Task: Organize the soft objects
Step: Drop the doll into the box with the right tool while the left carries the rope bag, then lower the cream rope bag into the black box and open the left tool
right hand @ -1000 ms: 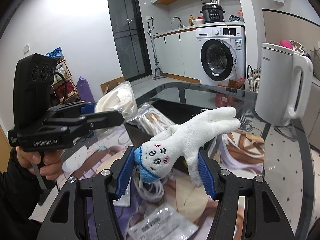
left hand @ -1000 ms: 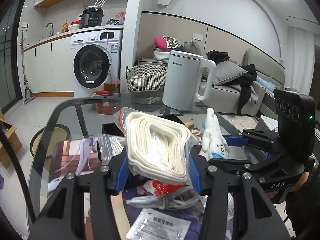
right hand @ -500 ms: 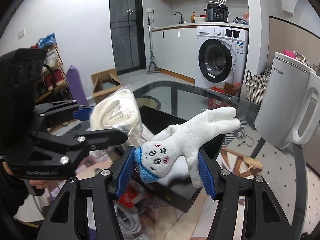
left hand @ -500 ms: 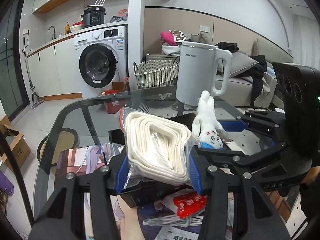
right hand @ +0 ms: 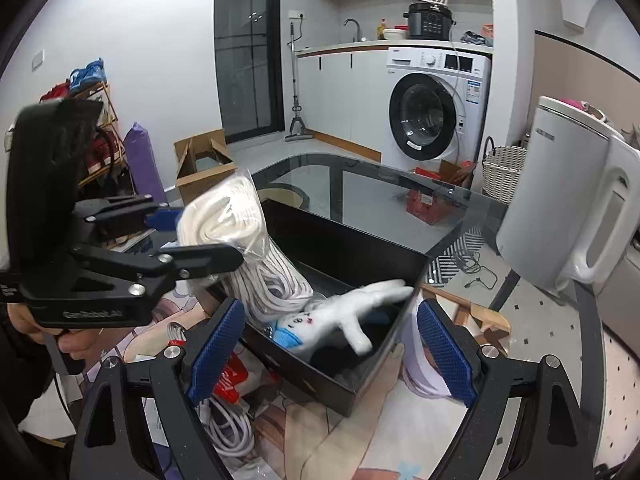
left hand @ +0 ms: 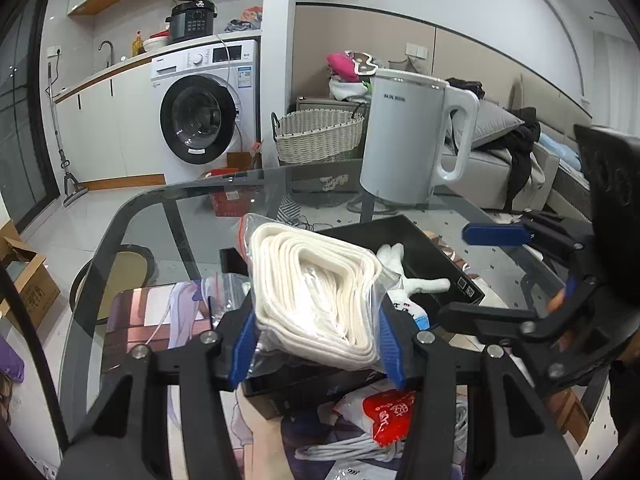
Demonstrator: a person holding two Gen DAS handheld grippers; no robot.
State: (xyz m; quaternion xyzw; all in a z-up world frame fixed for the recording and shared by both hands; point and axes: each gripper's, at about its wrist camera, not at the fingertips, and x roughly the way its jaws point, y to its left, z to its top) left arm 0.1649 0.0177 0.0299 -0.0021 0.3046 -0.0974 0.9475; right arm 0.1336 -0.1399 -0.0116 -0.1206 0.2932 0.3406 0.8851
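My left gripper [left hand: 316,344] is shut on a clear plastic bag of coiled white cord [left hand: 316,280] and holds it above the near end of a black open box [left hand: 432,256]. The bag [right hand: 224,224] also shows in the right wrist view, in the left gripper [right hand: 192,236]. A white plush toy with a blue cap [right hand: 340,316] lies inside the black box [right hand: 360,256]; it also shows in the left wrist view [left hand: 404,280]. My right gripper [right hand: 332,354] is open and empty just above the box's near edge, and shows at the right of the left wrist view [left hand: 472,272].
A white electric kettle [left hand: 408,136] stands on the glass table [left hand: 168,232] behind the box. A red packet [left hand: 388,416], loose white cables [right hand: 232,428] and flat packets lie on a printed mat in front of the box. A floor and washing machine [left hand: 200,116] lie beyond.
My right gripper has opened and let go of the plush toy, which now lies in the black box. My left gripper still holds the bag, now over the box.
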